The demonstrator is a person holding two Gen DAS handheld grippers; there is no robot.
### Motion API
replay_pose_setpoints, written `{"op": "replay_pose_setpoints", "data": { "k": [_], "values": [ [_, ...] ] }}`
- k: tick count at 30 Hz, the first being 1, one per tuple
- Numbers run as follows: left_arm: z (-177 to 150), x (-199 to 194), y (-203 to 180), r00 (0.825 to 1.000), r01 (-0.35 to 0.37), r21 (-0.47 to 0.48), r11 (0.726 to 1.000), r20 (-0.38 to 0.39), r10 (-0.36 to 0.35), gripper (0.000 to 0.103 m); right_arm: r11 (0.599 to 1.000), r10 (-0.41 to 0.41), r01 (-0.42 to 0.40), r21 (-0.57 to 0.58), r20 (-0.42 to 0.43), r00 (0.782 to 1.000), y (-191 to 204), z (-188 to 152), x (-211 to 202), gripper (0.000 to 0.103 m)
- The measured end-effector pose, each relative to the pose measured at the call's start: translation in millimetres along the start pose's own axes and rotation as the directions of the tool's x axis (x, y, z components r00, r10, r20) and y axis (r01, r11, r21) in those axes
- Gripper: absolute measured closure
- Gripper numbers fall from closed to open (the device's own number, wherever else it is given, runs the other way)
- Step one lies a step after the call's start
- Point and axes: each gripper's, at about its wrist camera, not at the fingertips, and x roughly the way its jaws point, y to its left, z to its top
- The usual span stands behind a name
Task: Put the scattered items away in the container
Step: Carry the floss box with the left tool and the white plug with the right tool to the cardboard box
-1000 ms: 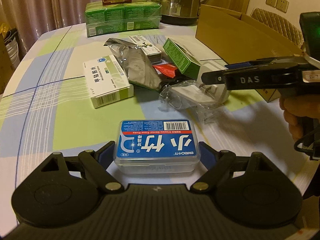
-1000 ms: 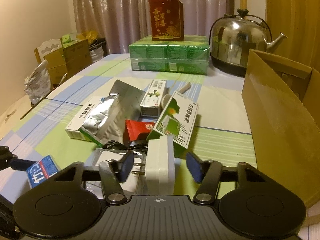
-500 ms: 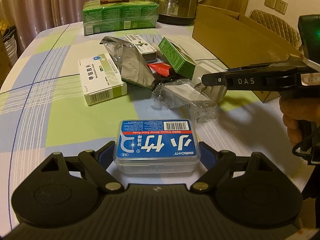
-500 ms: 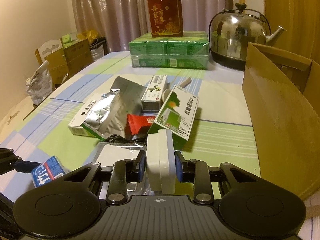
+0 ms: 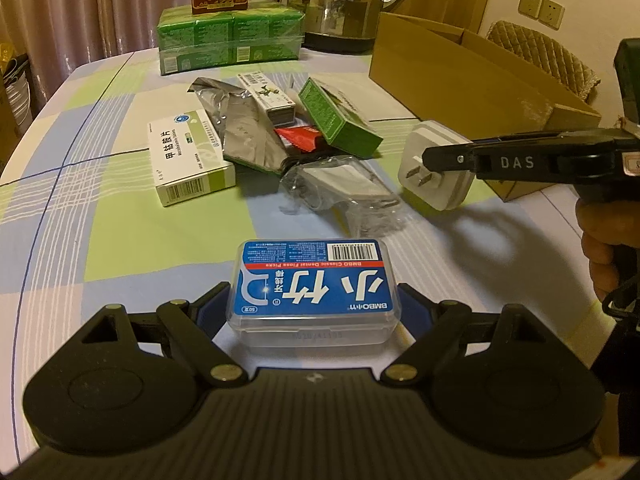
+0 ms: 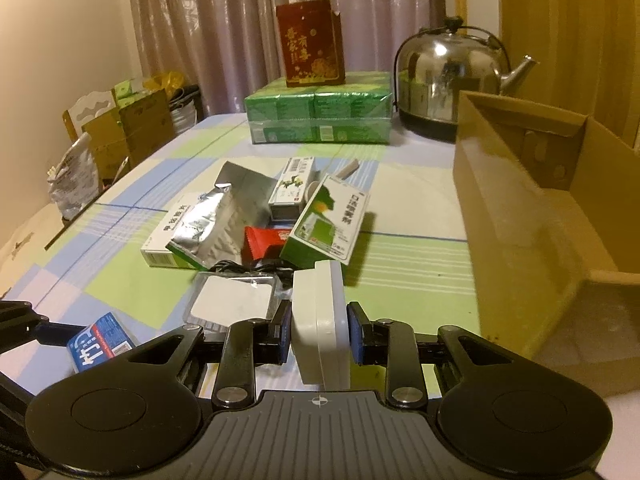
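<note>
1. Gripping the floss box across its width, the left gripper has its blue pads against the clear case's two sides; the blue label faces up, its print upside down in the left wrist view
2. Clamped shut on the charger, the right gripper has both pads flat against the white body; in the left wrist view the plug hangs clear of the table, prongs pointing left, with its shadow on the cloth below
3. Part of a hand shows at the right edge of the left wrist view, wrapped around the right gripper's handle
4. Just beyond the charger lies a clear bag holding something white, with a black cable at its far edge
5. Behind that sits the pile: a white pill box on the left, a foil pouch leaning over it, a red packet in the middle, a green box tilted on the right, and a small white box farther back
6. The carton stands open on the right side of the table, beside the pile; its inside is only partly visible
7. At the far end a wrapped stack of green packs carries a dark red box, and a steel kettle stands to its right, before a curtain
</note>
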Motion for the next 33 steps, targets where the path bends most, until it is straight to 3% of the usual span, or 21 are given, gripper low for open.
{"op": "replay_pose_setpoints", "data": {
  "k": [17, 26, 33],
  "values": [
    [34, -35, -41, 0.996, 0.023, 0.06, 0.998, 0.081, -0.028, 0.019, 0.998, -0.061, 0.06, 0.015, 0.168, 0.984, -20, 41, -75, 0.077],
    [87, -28, -80, 0.984, 0.09, 0.121, 0.989, 0.14, -0.107, 0.019, 0.985, -0.168, 0.152, 0.082, 0.248, 0.954, -73, 63, -102, 0.077],
    [141, -6, -131, 0.965, 0.148, 0.211, 0.966, 0.181, -0.188, 0.019, 0.964, -0.261, 0.235, 0.128, 0.249, 0.933, -127, 67, -109, 0.077]
  ]
}}
